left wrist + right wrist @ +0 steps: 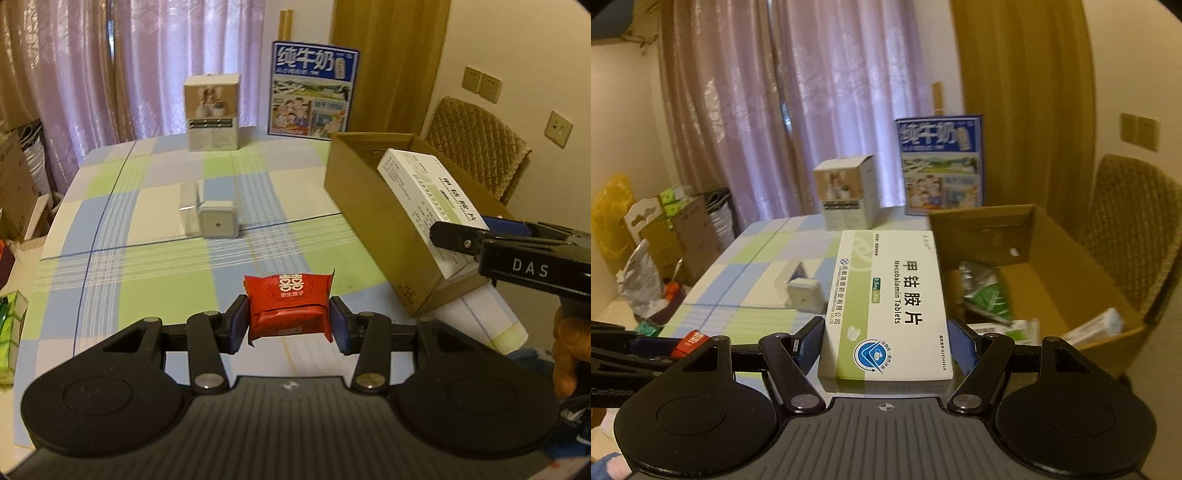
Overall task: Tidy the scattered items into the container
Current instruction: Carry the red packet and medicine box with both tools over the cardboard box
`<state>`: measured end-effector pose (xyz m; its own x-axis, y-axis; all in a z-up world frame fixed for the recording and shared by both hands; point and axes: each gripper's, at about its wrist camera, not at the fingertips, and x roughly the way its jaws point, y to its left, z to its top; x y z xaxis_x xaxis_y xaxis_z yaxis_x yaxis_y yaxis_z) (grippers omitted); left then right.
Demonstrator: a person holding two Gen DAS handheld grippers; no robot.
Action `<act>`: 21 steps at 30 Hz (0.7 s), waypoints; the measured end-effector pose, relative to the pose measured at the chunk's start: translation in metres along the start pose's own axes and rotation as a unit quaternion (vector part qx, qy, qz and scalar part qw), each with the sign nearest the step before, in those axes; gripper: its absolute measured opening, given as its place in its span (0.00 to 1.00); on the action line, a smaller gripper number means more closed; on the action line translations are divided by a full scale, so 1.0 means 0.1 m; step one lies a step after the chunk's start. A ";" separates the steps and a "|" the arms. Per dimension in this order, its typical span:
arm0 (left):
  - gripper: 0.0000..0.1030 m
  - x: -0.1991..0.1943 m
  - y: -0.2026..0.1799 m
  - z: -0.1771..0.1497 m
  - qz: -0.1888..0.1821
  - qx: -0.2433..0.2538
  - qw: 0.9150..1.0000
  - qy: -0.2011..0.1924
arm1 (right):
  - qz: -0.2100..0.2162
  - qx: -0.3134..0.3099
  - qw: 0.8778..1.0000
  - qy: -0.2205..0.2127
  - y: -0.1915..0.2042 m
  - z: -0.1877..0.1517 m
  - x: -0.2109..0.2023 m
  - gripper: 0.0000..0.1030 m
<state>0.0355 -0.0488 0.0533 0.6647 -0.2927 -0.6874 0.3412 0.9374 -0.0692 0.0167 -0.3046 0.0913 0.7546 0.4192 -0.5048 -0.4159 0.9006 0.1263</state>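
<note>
My left gripper (290,321) is shut on a red snack packet (289,304), held above the checked tablecloth. My right gripper (884,347) is shut on a white and green tablet box (886,306). In the left wrist view that tablet box (428,195) hangs over the open cardboard box (364,199) at the table's right side, with the right gripper (458,240) coming in from the right. In the right wrist view the cardboard box (1045,236) holds several packets and small boxes. The red packet (696,338) shows at the left edge there.
A small white cube device (218,223) lies mid-table beside a clear wrapped block. A beige carton (212,110) and a blue milk carton (314,88) stand at the far edge. A padded chair (476,144) is behind the cardboard box. Clutter fills the floor at left.
</note>
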 end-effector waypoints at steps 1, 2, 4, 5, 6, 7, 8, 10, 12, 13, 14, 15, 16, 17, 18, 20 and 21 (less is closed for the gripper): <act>0.39 0.00 -0.05 0.02 -0.004 0.002 1.000 -0.001 | -0.007 0.003 1.000 -0.002 -0.06 0.01 -0.03 0.66; 0.39 0.01 -0.10 0.04 -0.007 0.005 1.000 -0.002 | -0.012 0.006 1.000 -0.005 -0.12 0.03 -0.06 0.66; 0.39 0.03 -0.20 0.09 -0.014 0.011 1.000 -0.004 | -0.024 0.010 1.000 -0.009 -0.25 0.06 -0.10 0.66; 0.39 0.04 -0.26 0.12 -0.019 0.014 1.000 -0.005 | -0.030 0.013 0.999 -0.011 -0.31 0.07 -0.12 0.66; 0.39 0.06 -0.32 0.14 -0.023 0.016 1.000 -0.006 | -0.036 0.017 0.999 -0.013 -0.38 0.09 -0.14 0.66; 0.39 0.08 -0.38 0.18 -0.028 0.019 0.999 -0.007 | -0.041 0.019 0.999 -0.015 -0.44 0.10 -0.15 0.66; 0.39 0.11 -0.44 0.21 -0.032 0.022 0.999 -0.007 | -0.047 0.022 0.999 -0.017 -0.51 0.11 -0.16 0.66; 0.39 0.17 -0.57 0.27 -0.040 0.029 0.999 -0.009 | -0.056 0.029 0.998 -0.021 -0.64 0.14 -0.19 0.66; 0.39 0.24 -0.69 0.34 -0.049 0.036 0.998 -0.010 | -0.064 0.033 0.997 -0.023 -0.76 0.15 -0.21 0.66; 0.39 0.27 -0.75 0.37 -0.053 0.040 0.998 -0.010 | -0.068 0.035 0.997 -0.023 -0.82 0.16 -0.22 0.66; 0.39 0.31 -0.81 0.41 -0.057 0.044 0.997 -0.011 | -0.071 0.035 0.997 -0.023 -0.87 0.17 -0.21 0.66; 0.39 0.34 -0.87 0.44 -0.062 0.046 0.997 -0.012 | -0.074 0.035 0.996 -0.023 -0.93 0.17 -0.21 0.66; 0.39 0.38 -0.92 0.47 -0.066 0.048 0.997 -0.012 | -0.076 0.033 0.996 -0.022 -0.98 0.18 -0.20 0.66; 0.39 0.42 -0.97 0.50 -0.070 0.049 0.996 -0.012 | -0.078 0.031 0.996 -0.021 -1.02 0.20 -0.17 0.66; 0.39 0.45 -1.02 0.53 -0.074 0.051 0.996 -0.013 | -0.079 0.030 0.996 -0.020 -1.06 0.21 -0.15 0.66; 0.39 0.52 -1.12 0.59 -0.082 0.055 0.995 -0.013 | -0.081 0.025 0.996 -0.018 -1.13 0.22 -0.12 0.66; 0.39 0.56 -1.17 0.62 -0.086 0.057 0.995 -0.013 | -0.082 0.022 0.996 -0.016 -1.16 0.23 -0.09 0.66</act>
<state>0.0743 -0.1869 0.0675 0.6063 -0.4522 -0.6542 0.5231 0.8464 -0.1002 0.0699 -0.4106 0.1014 0.8268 0.2698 -0.4936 -0.2640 0.9609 0.0832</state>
